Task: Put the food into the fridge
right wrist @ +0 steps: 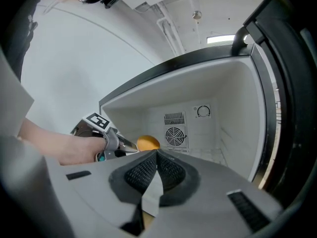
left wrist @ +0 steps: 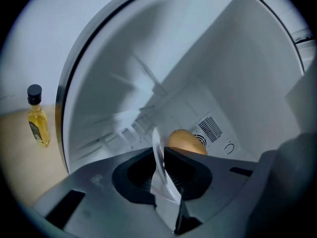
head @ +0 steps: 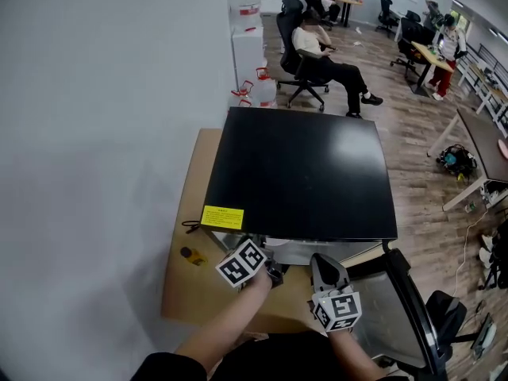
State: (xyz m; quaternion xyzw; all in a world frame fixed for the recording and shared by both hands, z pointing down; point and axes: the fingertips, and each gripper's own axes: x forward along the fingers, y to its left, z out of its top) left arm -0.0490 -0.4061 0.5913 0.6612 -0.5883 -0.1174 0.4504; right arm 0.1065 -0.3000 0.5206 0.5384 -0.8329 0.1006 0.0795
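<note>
A black mini fridge [head: 302, 173] stands on a wooden table with its door [head: 405, 292] swung open to the right. My left gripper [head: 274, 272] reaches into the white inside [left wrist: 237, 73], shut on the rim of a thin white plate [left wrist: 157, 148]. A round orange-brown piece of food [left wrist: 185, 142] sits on that plate, just past the jaws. In the right gripper view the same food [right wrist: 147, 143] shows at the tip of the left gripper [right wrist: 126, 145], in front of the fan grille. My right gripper [right wrist: 157, 155] hovers at the fridge opening with its jaws together; I see nothing held.
A small bottle of yellow liquid [left wrist: 38, 118] stands on the table [head: 186, 292] left of the fridge. The open door [right wrist: 292, 108] bounds the right side. People sit at desks across the room behind the fridge.
</note>
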